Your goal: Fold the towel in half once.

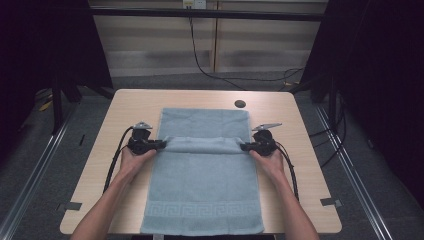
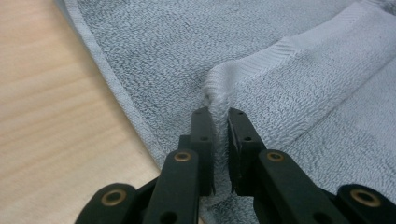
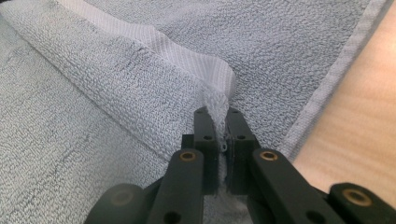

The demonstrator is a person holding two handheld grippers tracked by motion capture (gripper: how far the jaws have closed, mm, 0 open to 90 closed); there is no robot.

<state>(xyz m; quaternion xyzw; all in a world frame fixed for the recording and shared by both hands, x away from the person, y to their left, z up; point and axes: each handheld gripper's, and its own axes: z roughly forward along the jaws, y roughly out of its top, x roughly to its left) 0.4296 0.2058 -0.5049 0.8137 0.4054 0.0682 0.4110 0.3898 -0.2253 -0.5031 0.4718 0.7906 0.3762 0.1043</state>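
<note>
Two grippers pinching a towel's raised fold at mid-frame

The light wooden table [image 1: 135, 102] is bearing a pale blue terry towel [image 1: 202, 185], lying lengthwise at centre; the left gripper [image 1: 161, 144] is clamping the fold's left end, and the right gripper [image 1: 243, 146] is clamping its right end, both jaws tight on cloth.

Pale blue towel [image 1: 202, 190], meander-patterned border

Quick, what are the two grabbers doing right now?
Left gripper: shut on the light blue terry towel, at a corner.
Right gripper: shut on the towel's other corner.
</note>
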